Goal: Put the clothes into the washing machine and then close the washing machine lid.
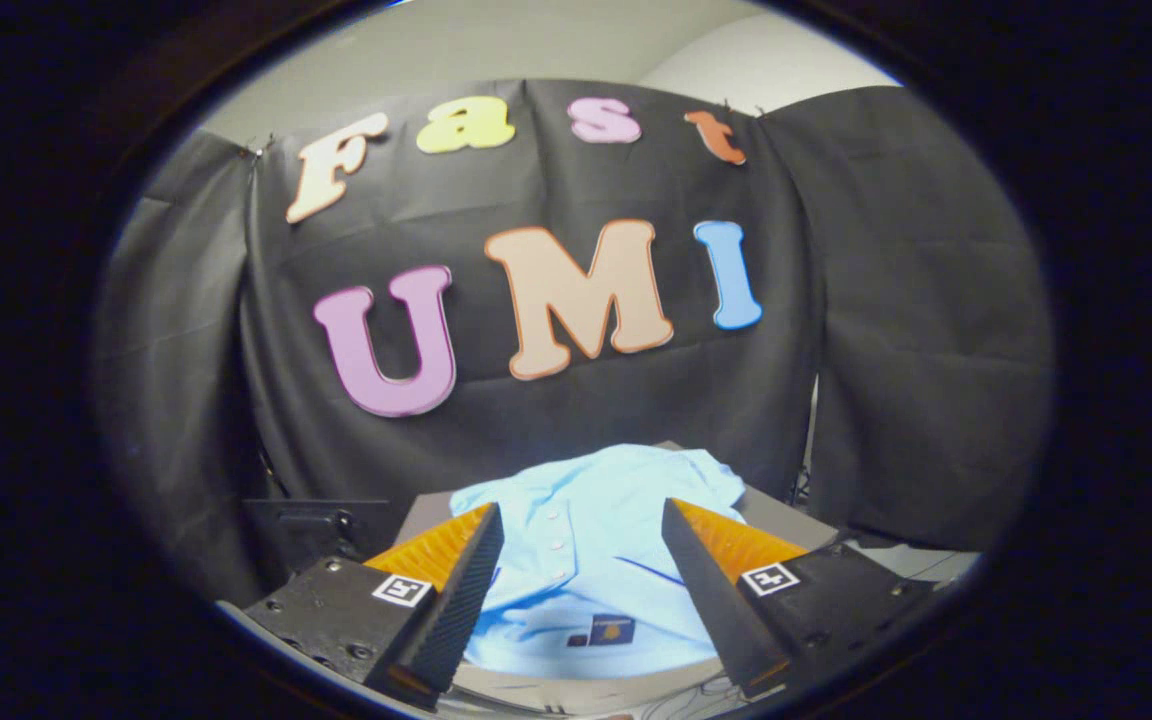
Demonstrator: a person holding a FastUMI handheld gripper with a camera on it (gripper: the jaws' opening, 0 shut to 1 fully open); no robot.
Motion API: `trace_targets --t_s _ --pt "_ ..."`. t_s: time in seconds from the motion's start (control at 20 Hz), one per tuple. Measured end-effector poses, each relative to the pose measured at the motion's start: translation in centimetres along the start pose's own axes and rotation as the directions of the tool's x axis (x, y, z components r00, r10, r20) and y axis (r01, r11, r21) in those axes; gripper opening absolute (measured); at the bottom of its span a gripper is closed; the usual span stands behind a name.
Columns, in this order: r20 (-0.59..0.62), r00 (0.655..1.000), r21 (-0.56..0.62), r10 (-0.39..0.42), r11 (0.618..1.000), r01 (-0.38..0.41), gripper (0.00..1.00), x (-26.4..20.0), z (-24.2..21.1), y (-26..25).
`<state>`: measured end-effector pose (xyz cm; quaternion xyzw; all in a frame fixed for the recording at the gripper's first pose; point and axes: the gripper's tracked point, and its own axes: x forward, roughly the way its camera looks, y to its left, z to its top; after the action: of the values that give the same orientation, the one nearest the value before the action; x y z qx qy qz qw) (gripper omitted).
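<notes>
Pale blue cotton, soft and rumpled, is what the coming move turns on: the shirt (591,560) lies straight ahead of the gripper (583,528), seen between its two fingers and running on beyond their tips. To the left, beyond the left finger, a dark boxy object (311,530) sits low against the black cloth backdrop (236,400); what it is cannot be told. The left finger (436,590) is a wedge with a ribbed face, tapering to a point near the shirt's left edge. In the middle, the shirt is spread over a flat grey surface (786,512), probably a table or a lid, with a row of small white buttons running away from the gripper, so its long axis looks to lie along the line of approach; a small dark tag (611,630) shows at the near end, collar folds at the far end. The right finger (706,590) mirrors the left. The fingers stand spread wide, holding nothing, apparently above the cloth. A straight descent looks enough to pinch the fabric. No washing machine can be made out with certainty.
</notes>
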<state>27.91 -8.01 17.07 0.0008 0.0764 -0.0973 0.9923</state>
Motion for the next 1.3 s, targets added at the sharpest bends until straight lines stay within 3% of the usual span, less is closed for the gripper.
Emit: trace_targets --t_s 0.1,0.35,0.6,0.75,0.8,0.9,1.05,1.15,1.3 --pt "-0.08 0.997 -0.092 0.004 0.996 -0.012 0.97 1.9 -1.5 1.1" --pt "-0.175 0.979 -0.248 -0.106 0.967 0.061 1.0 6.1 -3.4 0.4" --pt "-0.369 0.915 -0.121 -0.16 0.985 0.124 0.98 8.0 -7.2 -0.2" --pt "-0.375 0.916 -0.165 -0.14 0.983 0.083 0.95 8.1 -7.1 0.7" --pt "-0.362 0.924 -0.173 -0.126 0.983 0.067 0.9 8.7 -7.1 1.1" --pt "-0.366 0.915 -0.197 -0.168 0.975 0.1 0.59 9.2 -6.9 0.4" --pt "-0.336 0.925 -0.27 -0.178 0.959 0.087 0.14 8.7 -6.6 1.1" --pt "-0.314 0.94 -0.274 -0.135 0.961 0.047 0.09 8.6 -6.0 1.4" --pt "-0.307 0.952 -0.17 -0.014 0.985 -0.04 0.07 8.2 -5.1 1.9"
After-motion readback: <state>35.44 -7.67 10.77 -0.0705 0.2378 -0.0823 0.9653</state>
